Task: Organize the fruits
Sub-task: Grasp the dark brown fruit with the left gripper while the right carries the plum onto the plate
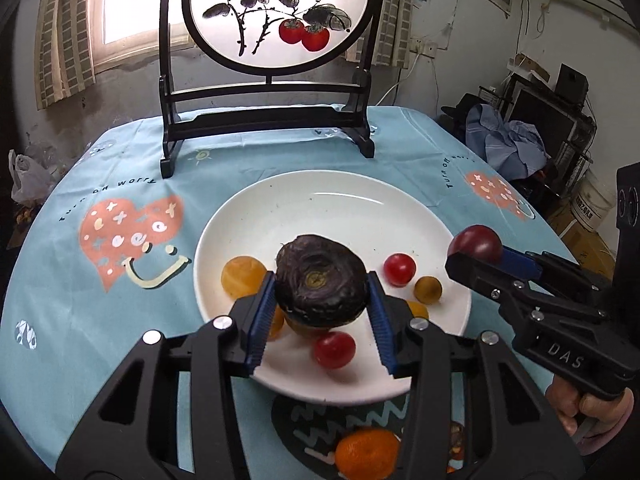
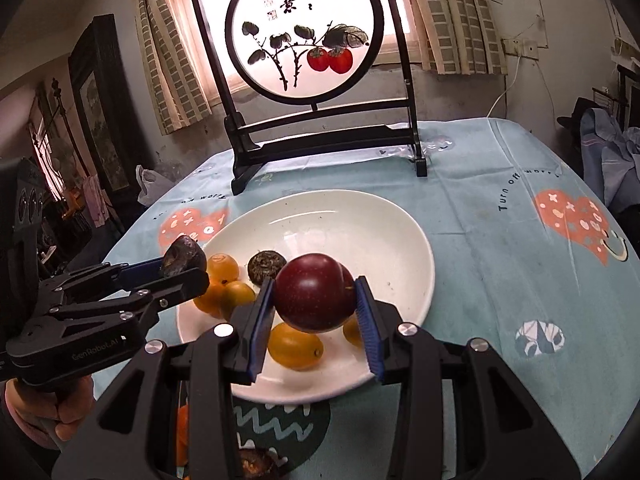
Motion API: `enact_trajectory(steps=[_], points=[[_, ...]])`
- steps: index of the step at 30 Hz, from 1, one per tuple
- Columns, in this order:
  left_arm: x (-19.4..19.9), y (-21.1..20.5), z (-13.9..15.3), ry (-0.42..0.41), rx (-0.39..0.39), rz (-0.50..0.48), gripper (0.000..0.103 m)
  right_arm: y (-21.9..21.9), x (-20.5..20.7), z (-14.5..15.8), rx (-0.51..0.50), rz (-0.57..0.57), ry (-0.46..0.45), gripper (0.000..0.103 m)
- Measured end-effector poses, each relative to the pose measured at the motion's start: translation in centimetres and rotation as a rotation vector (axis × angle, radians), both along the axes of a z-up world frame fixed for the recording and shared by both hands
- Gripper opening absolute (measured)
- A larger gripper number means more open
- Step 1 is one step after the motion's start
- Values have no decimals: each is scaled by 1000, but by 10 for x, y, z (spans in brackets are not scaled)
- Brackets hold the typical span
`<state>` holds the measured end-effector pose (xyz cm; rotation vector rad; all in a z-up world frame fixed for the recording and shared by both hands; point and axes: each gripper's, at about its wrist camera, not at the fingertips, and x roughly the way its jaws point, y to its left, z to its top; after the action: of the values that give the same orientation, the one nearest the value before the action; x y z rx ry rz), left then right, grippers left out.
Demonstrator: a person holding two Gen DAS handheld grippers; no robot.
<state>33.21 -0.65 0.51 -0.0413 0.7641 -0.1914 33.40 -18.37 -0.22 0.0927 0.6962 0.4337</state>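
At the bottom centre of the left wrist view the left gripper (image 1: 320,304) pinches a dark wrinkled fruit (image 1: 321,286) between its blue pads, held just above the near part of the white plate (image 1: 348,208), and in the right wrist view the right gripper (image 2: 314,312) pinches a dark red plum (image 2: 312,298) in the same way over the plate's near rim. To finish the step well, each fruit should probably go down low over a bare part of the plate before the jaws spread, so it does not roll against the small yellow fruits (image 2: 294,345) and red tomatoes (image 1: 399,269) lying there. An orange (image 1: 366,454) waits on the tablecloth (image 1: 72,280) at the lower edge, and a painted screen (image 1: 272,12) stands at the far, upper side.
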Motion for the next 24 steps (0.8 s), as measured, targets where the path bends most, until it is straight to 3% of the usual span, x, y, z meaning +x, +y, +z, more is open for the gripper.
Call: enact_trajectory(steps=[6, 13, 18, 21, 24], points=[[37, -2, -19, 55, 7, 11, 45, 10, 30, -18, -28, 11, 39, 40], [47, -2, -31, 85, 16, 8, 47, 16, 40, -29, -57, 24, 67, 41], [28, 7, -8, 12, 24, 66, 82, 3, 29, -12, -18, 12, 54, 46], [5, 14, 11, -42, 24, 89, 93, -7, 7, 2, -12, 8, 13, 46], [-20, 21, 15, -59, 25, 102, 96, -15, -17, 4, 18, 30, 19, 47]])
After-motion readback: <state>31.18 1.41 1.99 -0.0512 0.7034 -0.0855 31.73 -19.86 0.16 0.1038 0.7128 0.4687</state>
